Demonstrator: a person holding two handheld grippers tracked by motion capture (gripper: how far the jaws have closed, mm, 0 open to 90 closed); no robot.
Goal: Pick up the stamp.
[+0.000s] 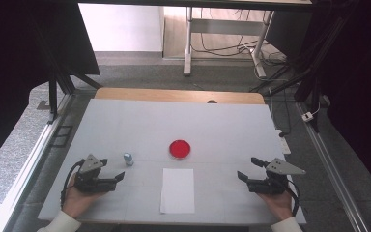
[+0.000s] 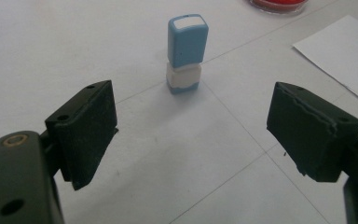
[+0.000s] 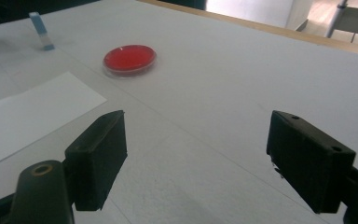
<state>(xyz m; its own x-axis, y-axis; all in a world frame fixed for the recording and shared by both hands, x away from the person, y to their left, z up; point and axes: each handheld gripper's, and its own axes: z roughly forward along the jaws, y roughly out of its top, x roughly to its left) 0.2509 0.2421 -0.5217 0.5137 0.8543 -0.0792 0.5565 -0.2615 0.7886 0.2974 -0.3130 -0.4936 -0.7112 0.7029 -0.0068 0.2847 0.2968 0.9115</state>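
- stamp [image 2: 186, 52]: small blue-and-white block, upright on the bench [image 1: 125, 125], at 9 o'clock from the red ink pad [image 1: 179, 149]; judged light, rigid, easily toppled.
- grip the blue upper body on opposite flat sides.
- left gripper [image 2: 191, 135]: jaws spread, empty, stamp ahead.
- right gripper [image 3: 198, 158]: jaws spread, empty.
- paper sheet [image 1: 178, 190] at 6 o'clock from the pad.

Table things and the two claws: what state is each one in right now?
Stamp: upright on the table, blue top on, untouched.
Red ink pad: lid off, red face showing, flat on the table.
Sheet of paper: flat, blank, nothing on it.
Left claw: open, holding nothing, pointed at the stamp.
Right claw: open, holding nothing, low over the table.
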